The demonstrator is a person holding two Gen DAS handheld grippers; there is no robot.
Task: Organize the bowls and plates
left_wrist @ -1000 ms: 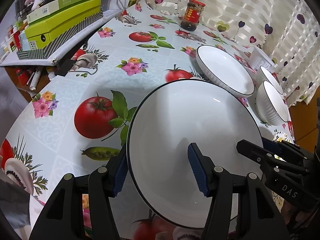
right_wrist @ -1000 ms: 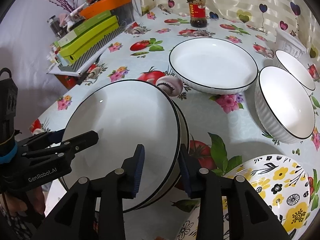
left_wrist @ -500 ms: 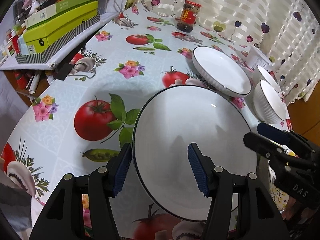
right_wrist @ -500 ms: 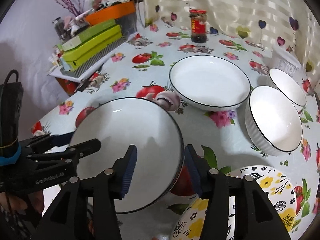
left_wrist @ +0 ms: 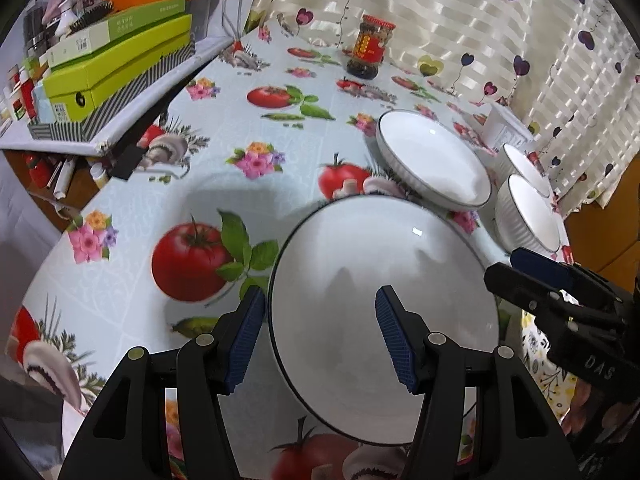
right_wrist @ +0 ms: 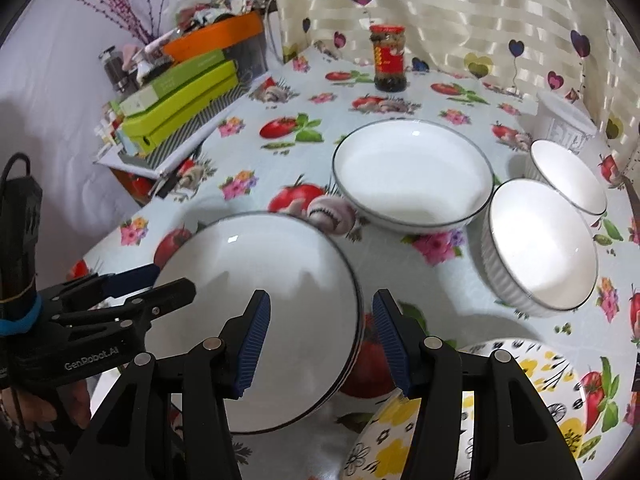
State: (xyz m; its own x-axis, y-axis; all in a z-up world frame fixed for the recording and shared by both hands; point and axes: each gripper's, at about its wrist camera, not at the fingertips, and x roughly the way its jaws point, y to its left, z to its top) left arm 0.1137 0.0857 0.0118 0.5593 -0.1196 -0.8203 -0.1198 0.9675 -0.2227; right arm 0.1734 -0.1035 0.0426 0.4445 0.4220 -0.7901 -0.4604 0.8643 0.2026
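With both my left claw (left_wrist: 320, 334) and right claw (right_wrist: 318, 336) spread wide astride opposite rims of the white plate (left_wrist: 384, 316) lying on the table (left_wrist: 256, 128), I fear uneven closing could tip it.

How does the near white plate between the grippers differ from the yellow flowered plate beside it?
The white plate is plain with a thin dark rim; the flowered plate carries yellow and black flowers. The white plate is fully visible between both grippers; the flowered plate is cut off by the frame and a finger. Both are round, lying near the table's front edge.
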